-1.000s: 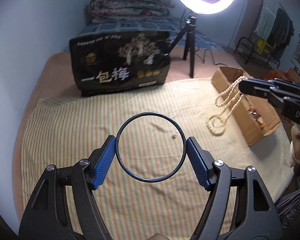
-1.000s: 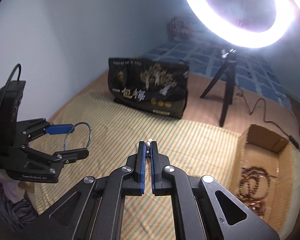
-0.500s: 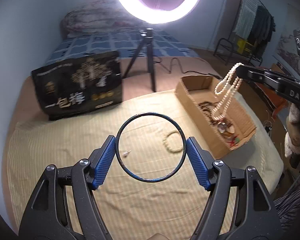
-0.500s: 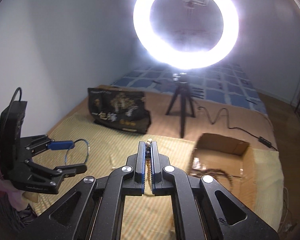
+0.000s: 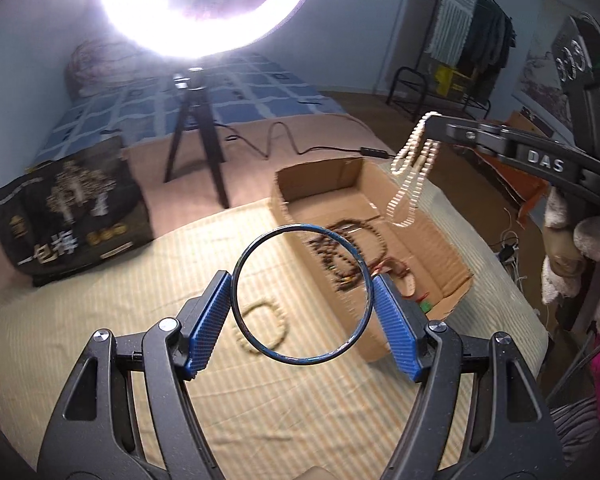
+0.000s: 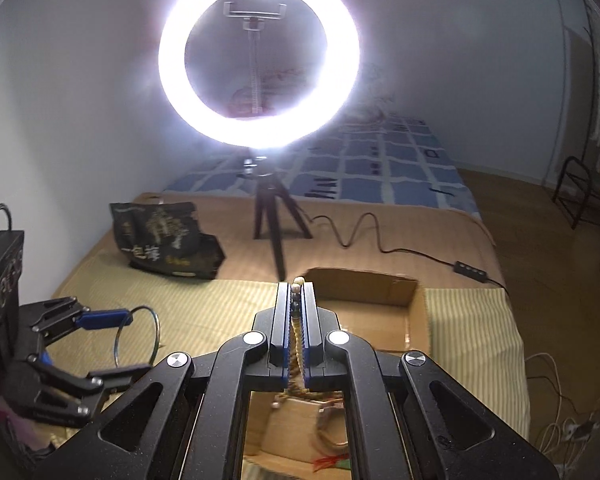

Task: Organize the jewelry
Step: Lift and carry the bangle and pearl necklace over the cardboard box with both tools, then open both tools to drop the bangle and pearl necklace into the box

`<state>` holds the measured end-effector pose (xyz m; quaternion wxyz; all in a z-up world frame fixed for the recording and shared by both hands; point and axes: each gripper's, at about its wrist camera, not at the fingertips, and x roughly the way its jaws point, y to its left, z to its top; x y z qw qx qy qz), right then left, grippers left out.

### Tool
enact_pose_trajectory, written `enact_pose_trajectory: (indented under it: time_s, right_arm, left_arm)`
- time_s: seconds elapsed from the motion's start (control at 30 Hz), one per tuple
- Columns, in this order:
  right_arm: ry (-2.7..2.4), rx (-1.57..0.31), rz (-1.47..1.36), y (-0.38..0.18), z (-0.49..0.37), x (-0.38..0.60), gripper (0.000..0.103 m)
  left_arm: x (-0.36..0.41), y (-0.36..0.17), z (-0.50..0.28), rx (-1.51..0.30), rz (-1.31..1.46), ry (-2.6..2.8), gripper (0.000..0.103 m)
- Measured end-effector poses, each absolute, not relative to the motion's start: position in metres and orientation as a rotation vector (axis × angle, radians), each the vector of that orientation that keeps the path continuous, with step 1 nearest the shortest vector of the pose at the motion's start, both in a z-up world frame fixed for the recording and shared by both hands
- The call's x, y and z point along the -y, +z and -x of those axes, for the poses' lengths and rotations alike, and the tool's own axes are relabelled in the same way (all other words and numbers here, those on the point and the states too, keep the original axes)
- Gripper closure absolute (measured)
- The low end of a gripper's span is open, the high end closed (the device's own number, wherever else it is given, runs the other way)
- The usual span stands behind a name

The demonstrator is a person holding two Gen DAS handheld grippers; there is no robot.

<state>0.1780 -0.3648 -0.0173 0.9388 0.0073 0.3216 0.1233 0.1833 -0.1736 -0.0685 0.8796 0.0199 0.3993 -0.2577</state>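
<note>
My left gripper (image 5: 302, 312) is shut on a thin dark bangle (image 5: 260, 354), held upright above the striped cloth, left of an open cardboard box (image 5: 380, 348). The box holds dark bead strings (image 5: 340, 240). My right gripper (image 6: 296, 292) is shut on a white pearl necklace (image 5: 412, 168), which hangs over the box's far end. In the right wrist view the left gripper (image 6: 112, 344) and the bangle (image 6: 156, 330) show at lower left. A cream bead bracelet (image 5: 278, 314) lies on the cloth near the box.
A lit ring light (image 6: 260, 56) on a black tripod (image 5: 196, 136) stands behind the box, its cable (image 6: 380, 240) trailing right. A black printed bag (image 5: 68, 208) stands at the back left. The striped cloth (image 5: 260, 408) covers the bed. A clothes rack (image 5: 460, 48) is far right.
Both grippers have swung right toward the box. The pearl necklace now hangs over the box's far part. The bangle is closer to the box's left wall.
</note>
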Motion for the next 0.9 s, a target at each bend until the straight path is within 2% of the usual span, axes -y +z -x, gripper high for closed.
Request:
enact_pose_trajectory:
  time_s: [0.4,0.9]
  right_arm:
    - [0.201,-0.702,-0.021,-0.044,-0.204,0.393,0.1]
    - [0.172,-0.778,-0.075,-0.079,-0.223,0.42,0.1]
  left_arm:
    - [0.233,-0.09,-0.198,-0.869,-0.051,-0.594,0.03]
    - [0.262,-0.116,-0.2,-0.936,-0.058,-0.631,0.03]
